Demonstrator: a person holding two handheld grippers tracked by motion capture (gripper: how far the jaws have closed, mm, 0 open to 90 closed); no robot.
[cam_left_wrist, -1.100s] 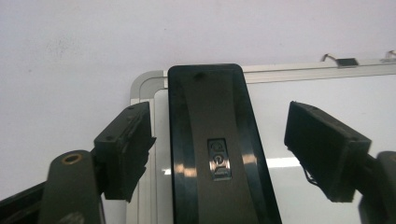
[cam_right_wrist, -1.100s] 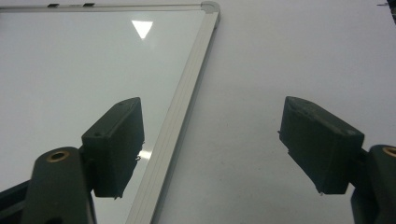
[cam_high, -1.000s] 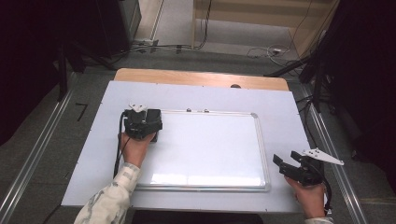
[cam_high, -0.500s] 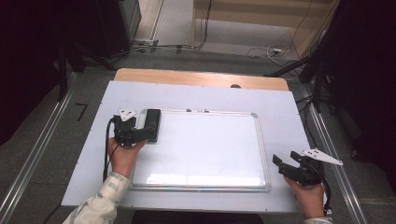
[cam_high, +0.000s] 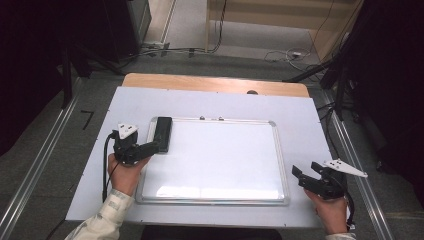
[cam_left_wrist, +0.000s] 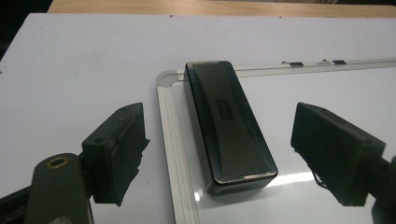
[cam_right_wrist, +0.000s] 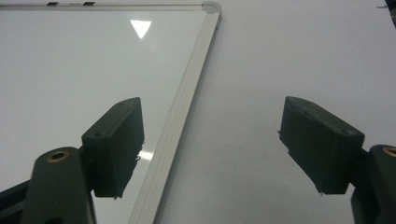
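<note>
A black whiteboard eraser (cam_high: 162, 134) lies flat on the top left corner of the whiteboard (cam_high: 220, 160). My left gripper (cam_high: 156, 146) sits just in front of and left of it, open. Its jaws have just been opening, and nothing is gripped. In the left gripper view the eraser (cam_left_wrist: 226, 123) points away from me; its near end lies between the wide-apart pads of my left gripper (cam_left_wrist: 219, 121), which do not touch it. My right gripper (cam_high: 306, 172) rests open near the board's bottom right corner. Seen from its own camera, the right gripper (cam_right_wrist: 210, 121) straddles the board's rim (cam_right_wrist: 187, 93) with nothing held.
The board lies on a white tabletop (cam_high: 200, 102) with a wooden strip (cam_high: 215, 84) along the far edge. Two small clips (cam_high: 210, 118) sit on the board's top rim. Floor rails and cables surround the table.
The left gripper let go of the eraser and drew back to the left and toward me. The eraser stays on the board's corner. The right gripper kept still.
</note>
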